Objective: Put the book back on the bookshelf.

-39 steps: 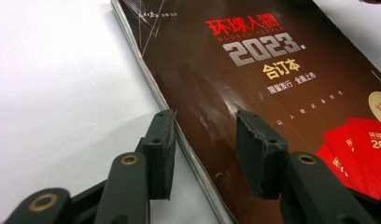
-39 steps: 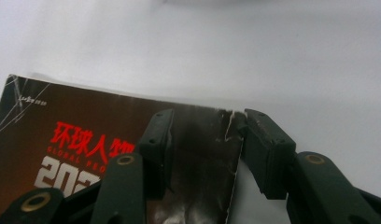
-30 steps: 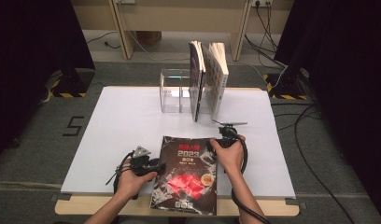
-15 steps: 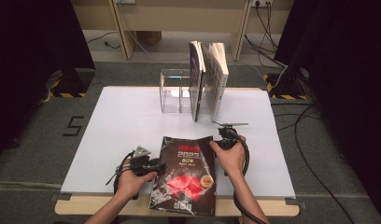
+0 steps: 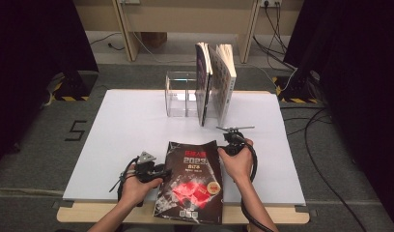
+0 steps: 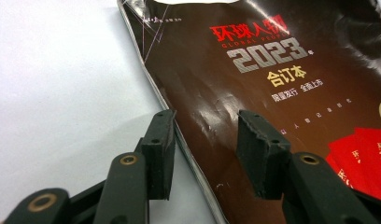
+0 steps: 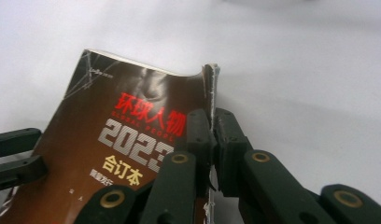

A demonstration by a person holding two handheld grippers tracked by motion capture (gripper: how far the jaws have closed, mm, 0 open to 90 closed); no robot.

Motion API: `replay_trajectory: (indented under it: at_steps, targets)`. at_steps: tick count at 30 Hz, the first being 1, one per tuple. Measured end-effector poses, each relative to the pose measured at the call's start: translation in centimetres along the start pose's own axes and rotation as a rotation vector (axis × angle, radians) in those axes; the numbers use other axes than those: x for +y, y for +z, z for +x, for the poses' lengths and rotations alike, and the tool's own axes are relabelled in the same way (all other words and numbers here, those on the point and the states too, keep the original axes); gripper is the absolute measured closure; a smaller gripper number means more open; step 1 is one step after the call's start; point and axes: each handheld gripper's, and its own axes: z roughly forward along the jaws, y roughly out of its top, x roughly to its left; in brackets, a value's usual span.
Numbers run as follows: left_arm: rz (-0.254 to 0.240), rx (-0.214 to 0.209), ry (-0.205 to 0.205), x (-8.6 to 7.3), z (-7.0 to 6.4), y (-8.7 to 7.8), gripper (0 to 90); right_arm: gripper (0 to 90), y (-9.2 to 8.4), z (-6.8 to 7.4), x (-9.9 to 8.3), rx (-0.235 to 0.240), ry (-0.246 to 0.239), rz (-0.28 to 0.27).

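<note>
A dark magazine [image 5: 190,181] with red and silver lettering lies at the table's front, its lower end over the front edge. My right gripper [image 5: 225,146] is shut on the magazine's right edge near the top corner. In the right gripper view the jaws [image 7: 211,128] pinch that worn edge of the magazine [image 7: 132,126], which curls upward. My left gripper [image 5: 159,170] is at the magazine's left edge. In the left gripper view it stands open [image 6: 207,140], one jaw over the white table and one over the cover [image 6: 272,70].
At the back of the white table [image 5: 127,125] stands a clear acrylic book holder [image 5: 178,94], with two upright books [image 5: 203,87] [image 5: 225,79] leaning at its right. Cables trail from both grippers. My left gripper [image 7: 16,158] shows at the left of the right gripper view.
The magazine's top right corner has curled up slightly in the right gripper. Both hands have hardly moved.
</note>
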Motion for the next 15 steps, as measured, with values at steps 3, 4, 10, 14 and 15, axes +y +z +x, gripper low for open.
replay_trajectory:
  at_steps: [3,4,10,14,15]
  targets:
    - [0.001,-0.004,-0.002,0.0,0.1,0.0,56.1,87.3,-0.3,0.1,0.1,0.012,-0.005,-0.009]
    - [0.001,-0.005,-0.003,0.0,0.1,0.0,56.1,87.3,-0.5,0.2,0.2,0.017,-0.003,-0.015]
    - [0.002,-0.021,-0.025,0.1,0.2,-0.1,54.3,87.5,-1.5,0.8,0.5,0.038,-0.001,-0.045]
    - [-0.002,-0.03,-0.052,0.1,0.4,-0.3,51.7,87.5,-2.0,1.2,0.7,0.057,-0.003,-0.073]
    - [-0.002,-0.029,-0.053,0.2,0.4,-0.3,51.0,87.5,-2.2,1.4,0.8,0.065,0.0,-0.079]
